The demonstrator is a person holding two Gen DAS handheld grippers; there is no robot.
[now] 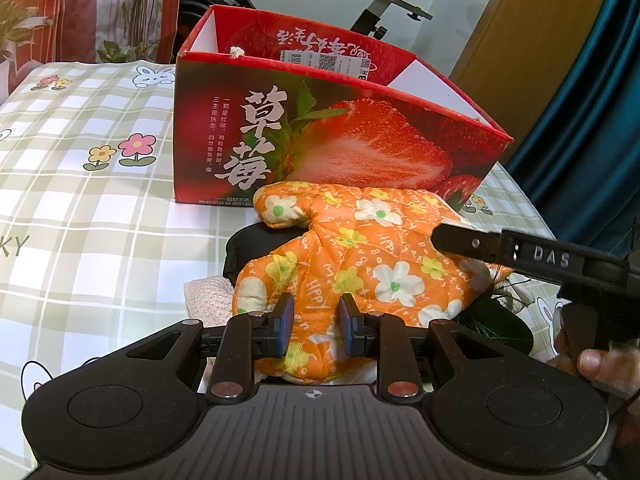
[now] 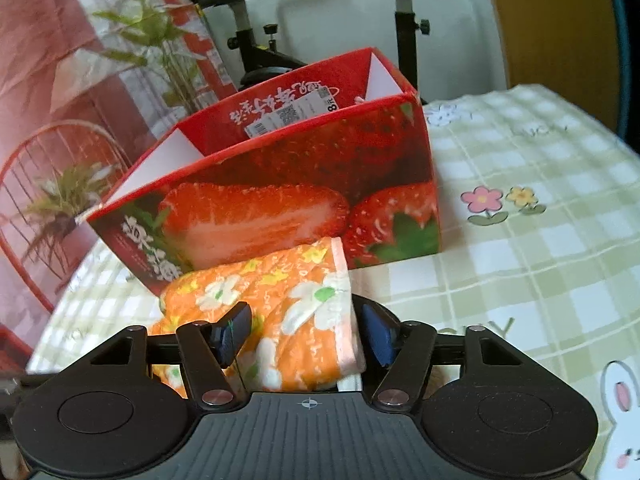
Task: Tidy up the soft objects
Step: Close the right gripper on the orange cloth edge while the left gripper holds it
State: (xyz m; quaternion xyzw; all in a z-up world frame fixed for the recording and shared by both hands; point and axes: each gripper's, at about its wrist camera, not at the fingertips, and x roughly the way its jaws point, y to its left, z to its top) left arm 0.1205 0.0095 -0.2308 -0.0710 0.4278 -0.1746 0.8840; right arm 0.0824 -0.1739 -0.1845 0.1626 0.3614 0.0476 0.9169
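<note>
Orange floral oven mitt (image 1: 352,268) lies on the checked tablecloth (image 1: 88,200), heaped over a dark item and a pale knitted piece (image 1: 208,300), right against the near wall of the open strawberry box (image 1: 320,136). From my left wrist view the mitt sits dead ahead, twelve o'clock, its long axis running from about seven o'clock out to two, thumb poking toward eleven. The box opening waits just beyond, also at twelve.

My left gripper (image 1: 316,330) is low and level over the mitt's near end, blue pads parted, fabric showing between them; I can't tell whether they touch the cloth. My right gripper (image 1: 452,238) reaches in from three o'clock across the cuff end. In the right wrist view that same gripper (image 2: 310,336) has its pads wide apart with the cuff (image 2: 340,300) lying between them, nothing pinched yet.

Both tools are on the mitt, but I judge the right one better placed: cuff edge squarely inside its span. I reckon the call is squeeze there, lift, and carry forward over the box wall toward twelve
</note>
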